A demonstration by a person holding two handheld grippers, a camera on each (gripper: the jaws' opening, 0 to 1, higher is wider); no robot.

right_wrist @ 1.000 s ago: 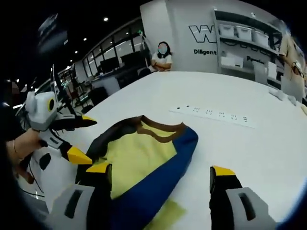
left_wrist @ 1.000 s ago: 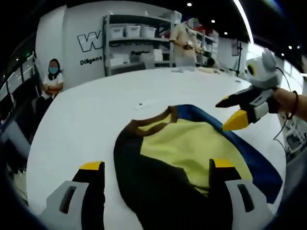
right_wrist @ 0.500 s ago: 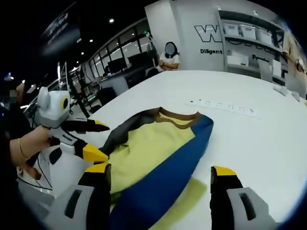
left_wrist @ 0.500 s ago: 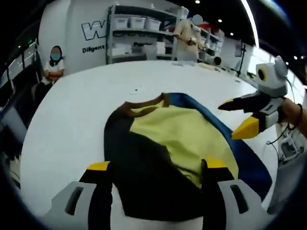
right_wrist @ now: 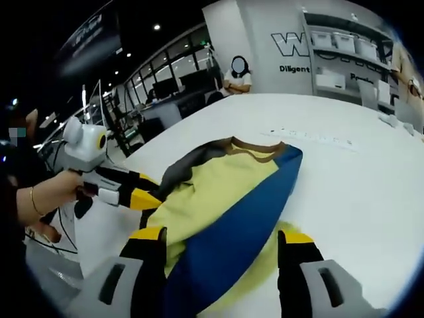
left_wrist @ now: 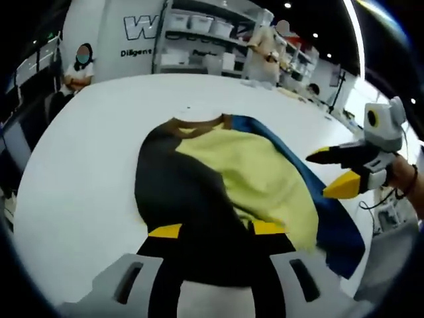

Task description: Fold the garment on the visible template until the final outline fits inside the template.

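A garment lies on the white table (left_wrist: 79,172). It has a yellow body (left_wrist: 252,179), a dark side (left_wrist: 189,199), a blue side (right_wrist: 238,212) and a brown collar (right_wrist: 255,149). My left gripper (left_wrist: 217,229) is low over the dark part near its edge. Its jaws are still apart, with dark fabric between them. In the right gripper view the left gripper (right_wrist: 142,191) sits at the garment's dark edge, held by a hand. My right gripper (right_wrist: 224,235) is open astride the blue side. In the left gripper view the right gripper (left_wrist: 324,173) hovers just off the blue edge.
A white power strip (right_wrist: 318,136) lies on the table beyond the collar. Shelves with bins (left_wrist: 199,40) stand behind the table, with a person (left_wrist: 268,46) next to them. Another person (right_wrist: 238,76) sits at the far side. The table edge (right_wrist: 86,245) runs close by the left hand.
The left gripper has come down and forward over the dark fabric, and its jaws have narrowed. The right gripper has moved in over the blue side, with its jaws slightly closer together.
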